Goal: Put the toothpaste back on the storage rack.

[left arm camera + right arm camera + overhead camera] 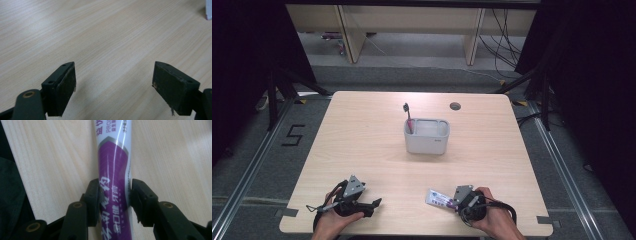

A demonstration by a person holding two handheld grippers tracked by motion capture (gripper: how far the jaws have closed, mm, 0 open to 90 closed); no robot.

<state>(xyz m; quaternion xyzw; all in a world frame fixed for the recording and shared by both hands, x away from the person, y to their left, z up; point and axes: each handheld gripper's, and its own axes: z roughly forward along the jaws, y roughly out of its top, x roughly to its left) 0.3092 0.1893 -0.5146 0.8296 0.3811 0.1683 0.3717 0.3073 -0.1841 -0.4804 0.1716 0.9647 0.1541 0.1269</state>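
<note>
Work in hand: picking up a toothpaste tube [113, 182] with the right gripper [115, 192]; the likely goal, as a judgement, is the holder [427, 136] farther back on the counter [362, 140].
Landmark: the white holder, standing near the middle of the counter.
Toothpaste tube: lying flat on the counter, well in front of the holder and a little to its right, close to the counter's near edge [438, 198].
Right gripper: clamped on the toothpaste tube, one pad against each side of it, as the right gripper view shows; in the high view it sits at the tube's right end [460, 198].
Left gripper: jaws wide apart with nothing between them, bare wood below [113, 82]; it rests well in front of the holder and to its left [354, 197].
Done so far: the tube is gripped; a toothbrush [408, 117] already stands in the holder's left compartment.
Left to do: the tube looks to be resting on the counter, not yet lifted; it would still have to be raised, carried back to the holder and set in, probably in the wider free compartment.
Writing: the tube is white and purple with white Chinese characters on the purple band; above it, grey Latin letters begin "PRO", the rest cut off.
Other marks: a black "5" [293, 135] on the floor, left of the holder beyond the counter's edge.
</note>
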